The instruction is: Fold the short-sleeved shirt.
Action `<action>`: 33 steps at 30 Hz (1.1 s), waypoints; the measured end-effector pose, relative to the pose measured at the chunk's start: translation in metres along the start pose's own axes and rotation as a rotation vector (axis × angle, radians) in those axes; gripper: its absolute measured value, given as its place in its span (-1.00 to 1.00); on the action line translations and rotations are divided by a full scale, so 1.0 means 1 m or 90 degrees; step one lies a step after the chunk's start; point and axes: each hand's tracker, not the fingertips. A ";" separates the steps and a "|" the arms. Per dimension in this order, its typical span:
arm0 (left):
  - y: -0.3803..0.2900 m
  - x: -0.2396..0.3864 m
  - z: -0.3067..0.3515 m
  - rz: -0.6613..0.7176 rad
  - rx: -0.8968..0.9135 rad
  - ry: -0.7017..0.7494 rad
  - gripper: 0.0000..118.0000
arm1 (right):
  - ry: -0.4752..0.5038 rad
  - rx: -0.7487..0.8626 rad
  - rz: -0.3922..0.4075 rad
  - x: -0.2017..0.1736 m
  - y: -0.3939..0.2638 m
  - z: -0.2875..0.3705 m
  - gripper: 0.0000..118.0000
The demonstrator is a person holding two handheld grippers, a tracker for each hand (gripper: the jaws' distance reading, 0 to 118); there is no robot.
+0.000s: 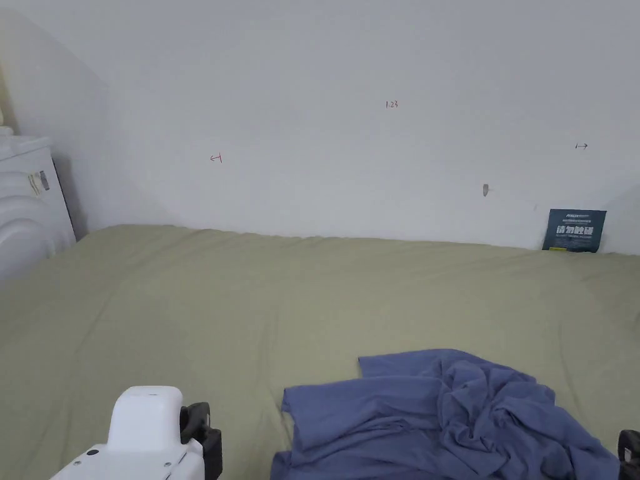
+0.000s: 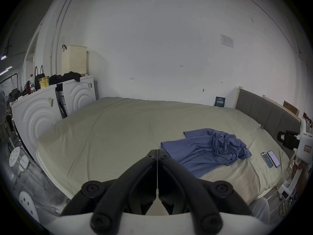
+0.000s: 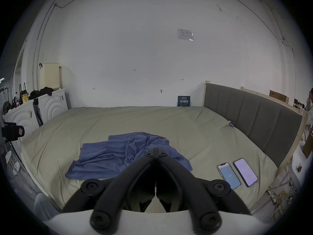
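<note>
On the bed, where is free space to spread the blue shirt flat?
Free: the bed between the shirt and the wall, and leftward to the white cabinets. Crowded: right of the shirt, two phones by the headboard.

Small red handwritten "123" (image 1: 392,104) on white wall (image 1: 350,69). Dark blue card with white characters (image 1: 574,230) leaning on wall at bed edge; characters too small to make out.

I get soft, even room light on the white wall (image 1: 375,75), with no glare. My head view is sharp and mildly washed out. Both gripper views are dimmer, bent by fisheye, with black vignetted corners and slightly soft edges.
</note>
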 end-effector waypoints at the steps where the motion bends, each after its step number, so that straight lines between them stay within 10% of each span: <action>1: 0.001 -0.001 -0.002 0.001 0.001 -0.001 -1.00 | -0.001 0.001 0.000 -0.001 0.000 0.000 -1.00; 16: 0.028 0.009 -0.196 -0.028 -0.162 -0.084 -1.00 | -0.006 -0.046 -0.004 -0.001 -0.003 -0.053 -1.00; 17: 0.027 0.012 -0.222 -0.029 -0.167 -0.085 -0.77 | -0.006 -0.056 -0.008 0.001 -0.004 -0.060 -1.00; 19: 0.020 0.020 -0.281 -0.055 -0.256 -0.095 0.74 | -0.008 -0.072 -0.016 0.004 -0.008 -0.076 -1.00; 20: 0.014 0.023 -0.309 -0.061 -0.325 -0.107 1.00 | -0.010 -0.077 -0.016 0.005 -0.010 -0.083 -1.00; 29: -0.028 0.055 -0.392 -0.118 -0.432 -0.025 0.93 | -0.032 -0.141 0.009 0.028 -0.033 -0.131 -1.00; 33: -0.029 0.041 -0.400 -0.083 -0.428 -0.047 0.46 | -0.036 -0.157 -0.004 0.042 -0.038 -0.136 -1.00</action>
